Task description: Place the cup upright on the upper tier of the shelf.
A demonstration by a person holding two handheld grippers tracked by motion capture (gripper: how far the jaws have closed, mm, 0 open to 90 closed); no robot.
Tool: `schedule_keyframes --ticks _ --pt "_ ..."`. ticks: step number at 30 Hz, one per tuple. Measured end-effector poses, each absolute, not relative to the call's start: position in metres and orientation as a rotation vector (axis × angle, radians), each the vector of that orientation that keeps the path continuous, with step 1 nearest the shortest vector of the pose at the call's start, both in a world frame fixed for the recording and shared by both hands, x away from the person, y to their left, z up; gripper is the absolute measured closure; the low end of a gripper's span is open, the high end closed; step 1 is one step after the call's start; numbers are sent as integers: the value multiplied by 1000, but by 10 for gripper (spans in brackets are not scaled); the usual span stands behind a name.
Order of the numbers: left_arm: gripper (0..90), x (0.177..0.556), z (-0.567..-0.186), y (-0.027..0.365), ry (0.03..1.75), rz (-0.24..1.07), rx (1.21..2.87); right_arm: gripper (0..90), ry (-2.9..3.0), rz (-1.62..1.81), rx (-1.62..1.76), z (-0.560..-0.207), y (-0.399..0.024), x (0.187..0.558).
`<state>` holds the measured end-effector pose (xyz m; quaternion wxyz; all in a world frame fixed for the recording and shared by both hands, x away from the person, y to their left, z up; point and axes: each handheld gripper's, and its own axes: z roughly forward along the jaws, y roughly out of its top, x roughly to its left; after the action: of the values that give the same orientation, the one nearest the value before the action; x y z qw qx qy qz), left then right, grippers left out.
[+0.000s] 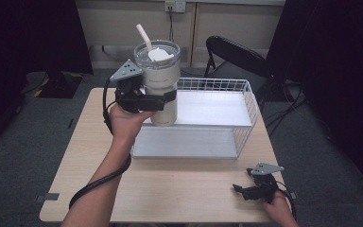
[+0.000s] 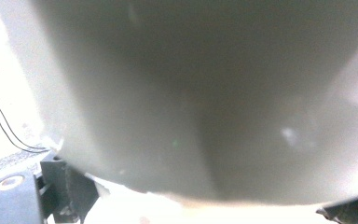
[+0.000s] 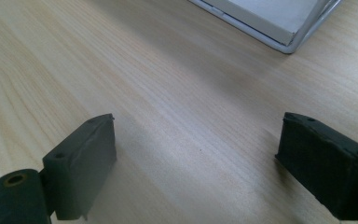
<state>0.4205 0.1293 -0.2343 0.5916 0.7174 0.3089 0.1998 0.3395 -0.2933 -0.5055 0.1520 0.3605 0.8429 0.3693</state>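
Observation:
A tall cream tumbler (image 1: 163, 82) with a clear lid and a pale straw (image 1: 144, 37) stands upright at the left front corner of the wire rack's upper shelf (image 1: 217, 109). My left gripper (image 1: 165, 100) is shut on the tumbler's lower body, coming in from the left. Whether the base rests on the shelf I cannot tell. In the left gripper view the tumbler's wall (image 2: 205, 93) is very close and blurred. My right gripper (image 1: 240, 190) lies low over the table near the front right edge, open, with bare wood between its fingers (image 3: 81, 163).
The white wire rack (image 1: 248, 101) has a lower shelf (image 1: 184, 142) and sits at the middle back of the wooden table (image 1: 170, 189). Its front corner (image 3: 286, 44) lies ahead of the right gripper. A black folding chair (image 1: 236, 54) stands behind the table.

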Motion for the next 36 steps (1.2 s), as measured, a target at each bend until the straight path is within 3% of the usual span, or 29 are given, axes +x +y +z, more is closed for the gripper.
schedule_keyframes --ticks 36 --pt "102 451 -236 116 743 517 1661 107 2419 1060 1034 -506 -293 340"
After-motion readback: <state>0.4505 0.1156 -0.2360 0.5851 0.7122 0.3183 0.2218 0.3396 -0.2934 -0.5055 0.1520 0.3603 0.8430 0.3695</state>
